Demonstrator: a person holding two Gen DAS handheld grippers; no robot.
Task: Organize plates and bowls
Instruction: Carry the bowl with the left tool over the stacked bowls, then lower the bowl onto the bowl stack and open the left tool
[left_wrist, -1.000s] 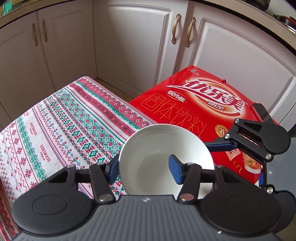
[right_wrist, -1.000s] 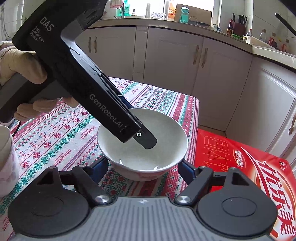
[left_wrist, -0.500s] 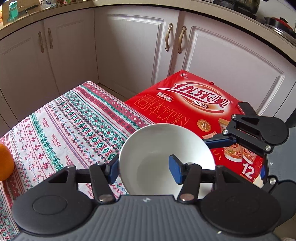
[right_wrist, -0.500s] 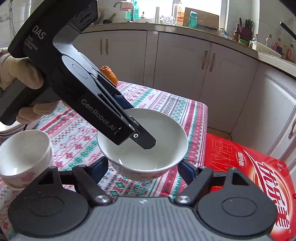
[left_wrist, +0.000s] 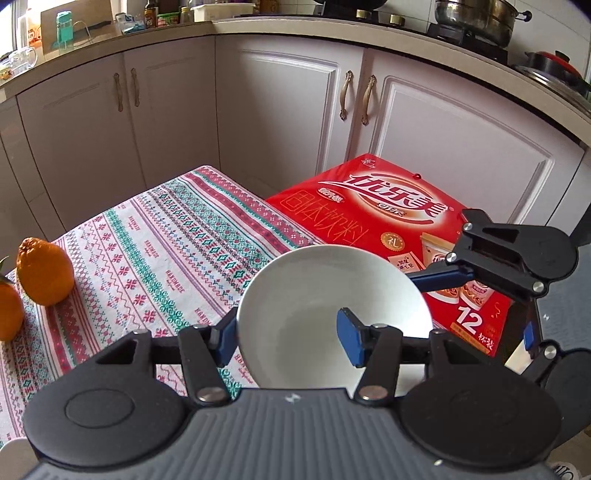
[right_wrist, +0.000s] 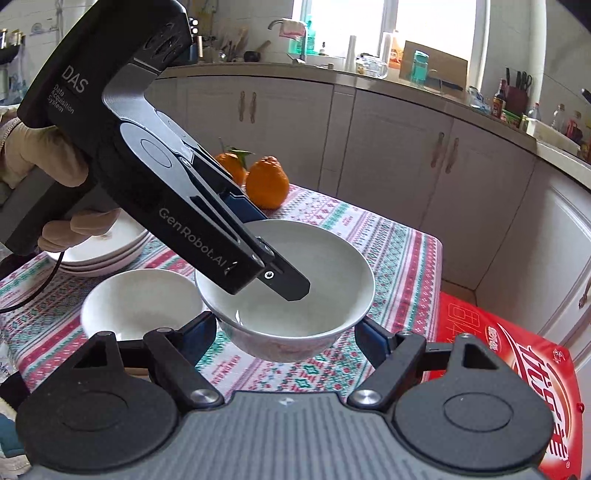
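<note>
Above the near right edge of the patterned tablecloth (right_wrist: 388, 251) hangs the white bowl (right_wrist: 295, 295), clear of the cloth. Left gripper (left_wrist: 291, 332) is clamped on its left rim, one blue pad inside the bowl, one outside. Right gripper (right_wrist: 286, 334) cups it from the other side, jaws part open, pads against the bowl's outer wall. Second bowl (right_wrist: 136, 302) sits on the cloth just to the left, stacked plates (right_wrist: 107, 247) farther back, two oranges (right_wrist: 266, 182) at the far edge. Red carton (left_wrist: 388, 218) lies beside the table on the right.
</note>
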